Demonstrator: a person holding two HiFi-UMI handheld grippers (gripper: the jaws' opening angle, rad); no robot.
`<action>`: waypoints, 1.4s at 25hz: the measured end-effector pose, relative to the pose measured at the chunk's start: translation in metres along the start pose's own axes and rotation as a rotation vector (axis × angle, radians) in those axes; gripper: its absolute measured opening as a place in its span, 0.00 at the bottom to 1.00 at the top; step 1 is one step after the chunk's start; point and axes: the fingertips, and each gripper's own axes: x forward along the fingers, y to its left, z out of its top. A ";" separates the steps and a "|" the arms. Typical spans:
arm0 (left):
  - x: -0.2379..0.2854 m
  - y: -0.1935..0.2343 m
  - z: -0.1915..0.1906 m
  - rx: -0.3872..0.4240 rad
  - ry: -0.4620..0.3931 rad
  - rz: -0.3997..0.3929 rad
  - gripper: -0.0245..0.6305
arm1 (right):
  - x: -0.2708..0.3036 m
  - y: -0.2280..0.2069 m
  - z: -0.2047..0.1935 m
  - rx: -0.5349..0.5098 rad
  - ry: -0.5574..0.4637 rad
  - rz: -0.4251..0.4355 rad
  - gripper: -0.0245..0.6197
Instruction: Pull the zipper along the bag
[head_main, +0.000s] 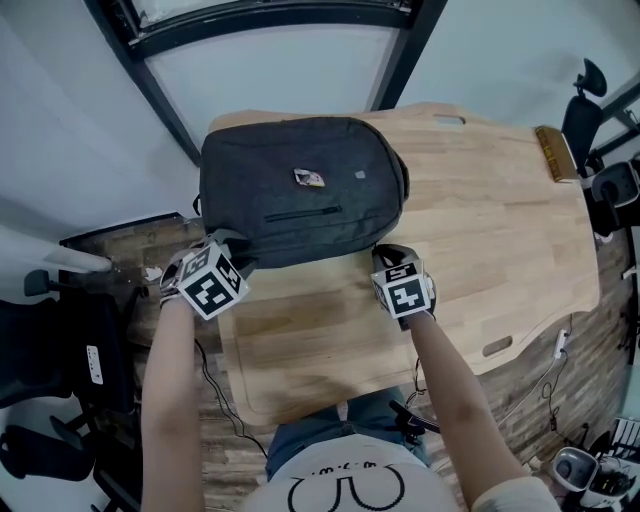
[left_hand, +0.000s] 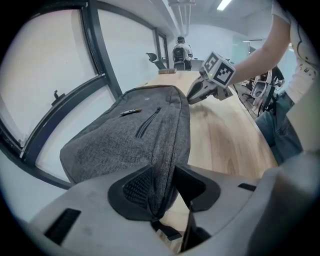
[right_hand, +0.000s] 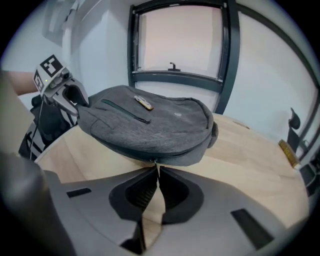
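A grey backpack (head_main: 300, 190) lies flat on the far left part of the wooden table (head_main: 480, 220). My left gripper (head_main: 238, 263) is at its near left corner, and in the left gripper view (left_hand: 162, 186) the jaws are shut on a fold of the bag's grey edge (left_hand: 160, 165). My right gripper (head_main: 390, 256) is at the bag's near right edge. In the right gripper view (right_hand: 157, 172) its jaws are shut on the small zipper pull (right_hand: 156, 163), which hangs from the side zip (right_hand: 180, 155).
A dark window frame (head_main: 170, 110) stands behind the bag. Black office chairs (head_main: 50, 340) are on the floor at left and at far right (head_main: 585, 110). A brown strip (head_main: 555, 152) lies at the table's far right edge. The bag's front has a pocket zip (head_main: 300, 213).
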 end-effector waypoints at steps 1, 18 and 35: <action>0.000 0.000 -0.001 -0.001 0.007 0.000 0.26 | 0.001 -0.007 0.000 -0.011 0.003 -0.002 0.14; 0.004 0.011 -0.003 0.031 0.163 0.248 0.26 | -0.002 -0.029 -0.014 -0.188 0.036 0.208 0.13; 0.046 -0.135 0.107 0.068 0.046 0.059 0.31 | -0.052 0.092 -0.058 -0.005 0.089 0.566 0.13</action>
